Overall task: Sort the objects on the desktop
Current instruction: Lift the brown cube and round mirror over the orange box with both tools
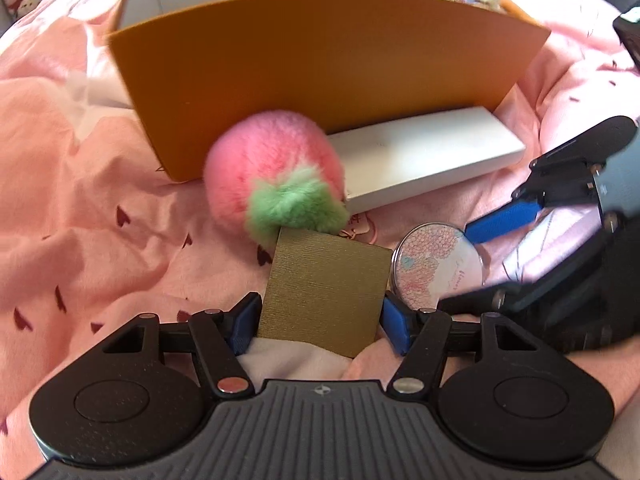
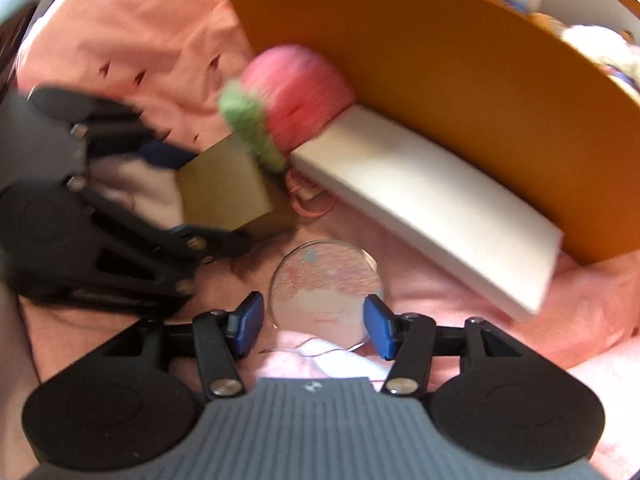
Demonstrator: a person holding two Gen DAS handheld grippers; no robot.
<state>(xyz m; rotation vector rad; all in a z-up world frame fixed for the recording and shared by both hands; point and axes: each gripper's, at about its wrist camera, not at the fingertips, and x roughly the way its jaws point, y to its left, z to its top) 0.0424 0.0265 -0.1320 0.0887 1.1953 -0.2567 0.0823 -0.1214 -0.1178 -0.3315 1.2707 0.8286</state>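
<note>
A small gold box stands on the pink cloth, and my left gripper has its blue pads against the box's two sides. In the right wrist view the same gold box sits at the left with that gripper around it. A round clear disc with a pink pattern lies flat on the cloth between the pads of my right gripper. Those pads stand apart, with a gap showing on the disc's left side. From the left wrist the disc lies just right of the gold box.
A fluffy pink strawberry plush leans on the gold box's far edge. Behind it a long white box lies along the wall of an orange cardboard box holding several items. Wrinkled pink cloth spreads to the left.
</note>
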